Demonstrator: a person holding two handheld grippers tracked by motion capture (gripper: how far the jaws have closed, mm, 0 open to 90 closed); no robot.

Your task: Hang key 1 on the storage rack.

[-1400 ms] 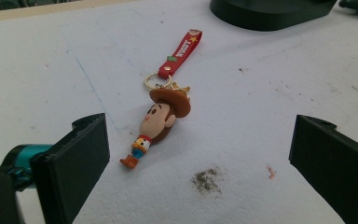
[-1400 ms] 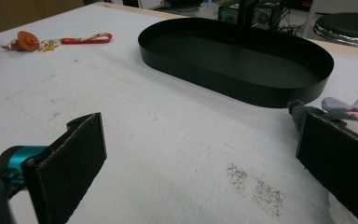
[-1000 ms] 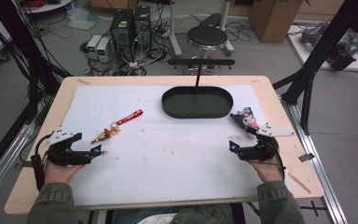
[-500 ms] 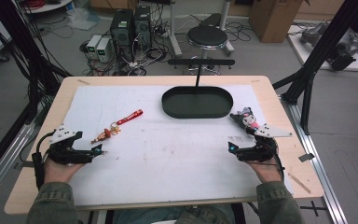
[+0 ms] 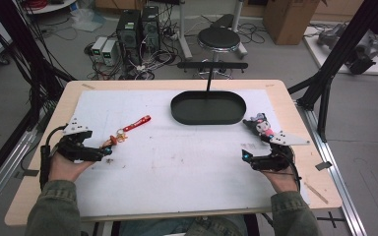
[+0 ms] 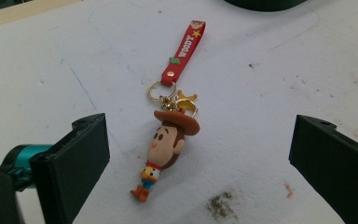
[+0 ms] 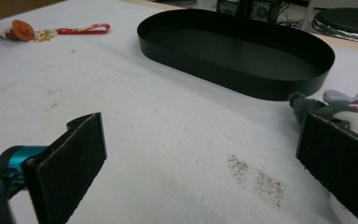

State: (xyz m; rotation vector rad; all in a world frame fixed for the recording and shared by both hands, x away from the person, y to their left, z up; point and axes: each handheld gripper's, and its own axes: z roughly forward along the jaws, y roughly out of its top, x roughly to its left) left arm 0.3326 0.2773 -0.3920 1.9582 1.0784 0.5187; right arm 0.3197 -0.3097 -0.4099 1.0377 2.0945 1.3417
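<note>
A Woody keychain [image 5: 110,142] with a red strap [image 5: 137,123] lies on the white mat at the left. My left gripper [image 5: 104,153] is open just short of it. In the left gripper view the figure [image 6: 164,149] lies between the wide-apart jaws, and its strap [image 6: 185,49] points away. A dark plush toy with a pink face [image 5: 260,127] lies at the right, beside the black oval tray [image 5: 208,109]. My right gripper [image 5: 246,158] is open and empty near the plush, whose edge [image 7: 349,105] shows behind the right jaw.
The tray [image 7: 205,70] is empty, and a black T-shaped stand [image 5: 211,65] rises behind it. The mat has dark smudges [image 7: 256,179] in front of the right gripper. On the floor beyond the table are a stool [image 5: 218,37] and computer boxes [image 5: 138,27].
</note>
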